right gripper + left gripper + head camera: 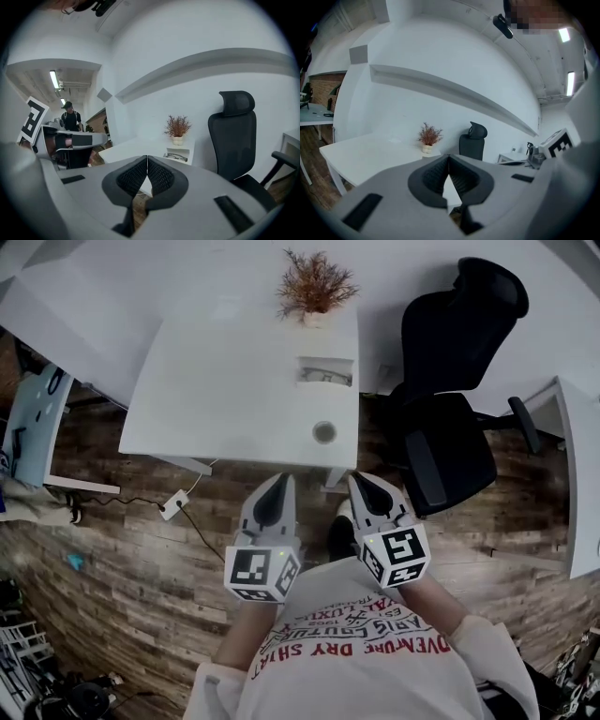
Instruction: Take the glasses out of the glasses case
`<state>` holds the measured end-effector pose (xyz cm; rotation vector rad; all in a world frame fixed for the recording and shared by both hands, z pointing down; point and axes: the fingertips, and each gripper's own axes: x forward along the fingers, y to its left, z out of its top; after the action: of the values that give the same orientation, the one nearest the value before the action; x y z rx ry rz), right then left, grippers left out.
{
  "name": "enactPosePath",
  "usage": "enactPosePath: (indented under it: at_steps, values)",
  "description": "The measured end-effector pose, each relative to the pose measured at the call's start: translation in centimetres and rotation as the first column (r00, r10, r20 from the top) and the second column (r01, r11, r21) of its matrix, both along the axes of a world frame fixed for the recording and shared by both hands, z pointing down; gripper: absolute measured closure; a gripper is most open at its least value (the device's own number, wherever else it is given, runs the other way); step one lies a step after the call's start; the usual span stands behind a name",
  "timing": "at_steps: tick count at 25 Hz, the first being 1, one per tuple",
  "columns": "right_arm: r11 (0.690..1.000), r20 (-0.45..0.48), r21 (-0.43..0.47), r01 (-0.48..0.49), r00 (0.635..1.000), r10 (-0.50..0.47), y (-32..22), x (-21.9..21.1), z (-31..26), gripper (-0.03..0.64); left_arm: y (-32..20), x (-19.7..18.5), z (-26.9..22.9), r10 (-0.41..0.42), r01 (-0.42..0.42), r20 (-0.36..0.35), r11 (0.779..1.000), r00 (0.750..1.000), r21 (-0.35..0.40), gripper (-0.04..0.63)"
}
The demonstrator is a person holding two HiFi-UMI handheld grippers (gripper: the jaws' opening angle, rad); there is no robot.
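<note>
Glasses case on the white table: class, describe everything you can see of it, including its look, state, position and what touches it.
The glasses case is a white, box-like case with low walls. It lies open and flat on the white table, close to the table's right edge and just nearer the person than the potted plant. Dark-framed glasses lie inside it. It shows too small to tell its material. Only the table and the glasses touch it.

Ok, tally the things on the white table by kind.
Potted plant: 1
Glasses case: 1
Pair of glasses: 1
Round grey disc: 1
Total: 4
</note>
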<state>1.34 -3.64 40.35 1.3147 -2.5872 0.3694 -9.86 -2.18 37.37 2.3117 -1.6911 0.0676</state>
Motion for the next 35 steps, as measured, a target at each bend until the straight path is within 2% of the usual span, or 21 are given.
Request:
enactPosePath:
  at_steps: [7, 10, 15, 21, 25, 30, 35]
  values:
    - [0.999, -0.015, -0.025, 0.047, 0.999, -0.048, -10.4, 0.6, 0.2, 0.604, -9.8, 0.9, 1.0, -0.027, 0.026, -0.008, 0.999, 1.0, -0.044, 0.588]
    - [0.995, 0.01, -0.066, 0.072, 0.997, -0.072, -14.0, 0.8, 0.7, 0.604, -13.4, 1.1, 1.6, -0.037, 0.036, -0.003, 0.997, 0.999, -0.065, 0.588]
    - [0.984, 0.028, -0.146, 0.106, 0.994, -0.103, -18.8, 1.1, 2.5, 0.604, -17.9, 1.2, 2.8, -0.06, 0.06, -0.003, 0.994, 0.998, -0.097, 0.588]
    - [0.977, -0.003, -0.195, 0.09, 0.996, -0.092, -22.2, 0.8, 4.0, 0.604, -21.6, 1.3, 4.3, -0.024, 0.023, 0.0, 0.989, 1.0, -0.143, 0.588]
    - [0.966, -0.068, -0.24, 0.091, 0.992, -0.111, -23.6, -0.2, 5.4, 0.604, -23.9, 0.7, 5.7, 0.014, -0.015, -0.006, 0.983, 1.0, -0.183, 0.588]
    - [0.941, -0.129, -0.324, 0.099, 0.981, -0.147, -25.7, -2.0, 7.4, 0.604, -26.6, 0.4, 7.8, 0.09, -0.091, -0.016, 0.964, 0.996, -0.25, 0.588]
    - [0.917, -0.232, -0.377, 0.135, 0.944, -0.234, -27.9, -3.7, 10.4, 0.603, -28.9, -0.1, 10.0, 0.144, -0.139, -0.008, 0.944, 0.99, -0.298, 0.588]
